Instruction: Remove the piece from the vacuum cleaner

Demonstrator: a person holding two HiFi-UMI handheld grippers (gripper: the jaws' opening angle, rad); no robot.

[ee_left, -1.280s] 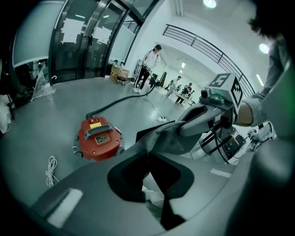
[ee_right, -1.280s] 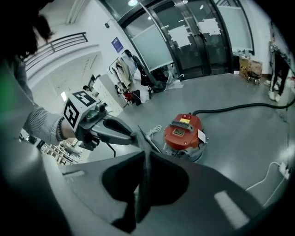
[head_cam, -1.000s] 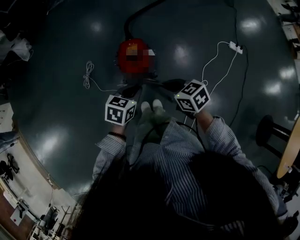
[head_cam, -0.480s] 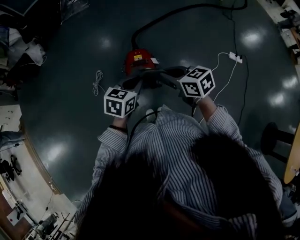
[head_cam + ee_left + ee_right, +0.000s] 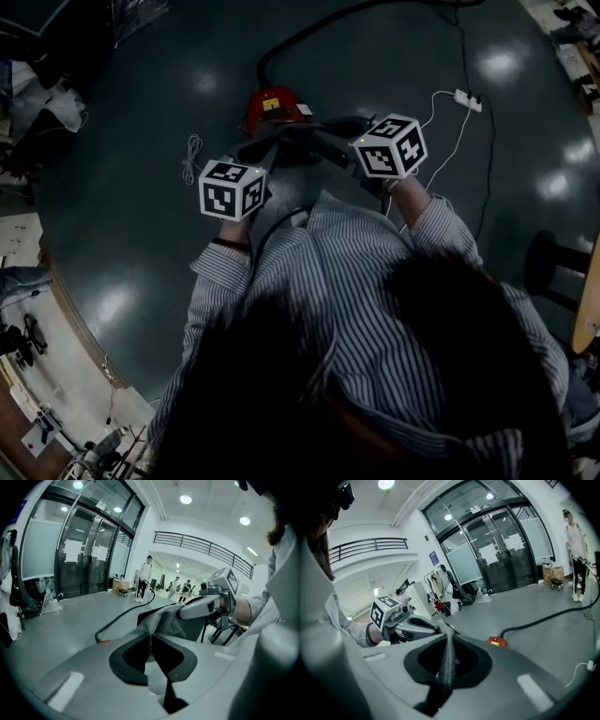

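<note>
Well, the left hand-held gripper (image 5: 151,640) and right hand-held gripper (image 5: 449,654) each pinch the limp grey woven cloth piece (image 5: 167,619) — stretched between them, just beside the rounded red vacuum cleaner (image 5: 275,103).

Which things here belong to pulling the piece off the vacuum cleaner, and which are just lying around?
In the job:
- red vacuum cleaner
- its black hose
- grey cloth piece, clamped at either end by the left gripper and right gripper

Lying about:
- coiled white cable on the floor
- white plug block with its cord
- black stool
</note>
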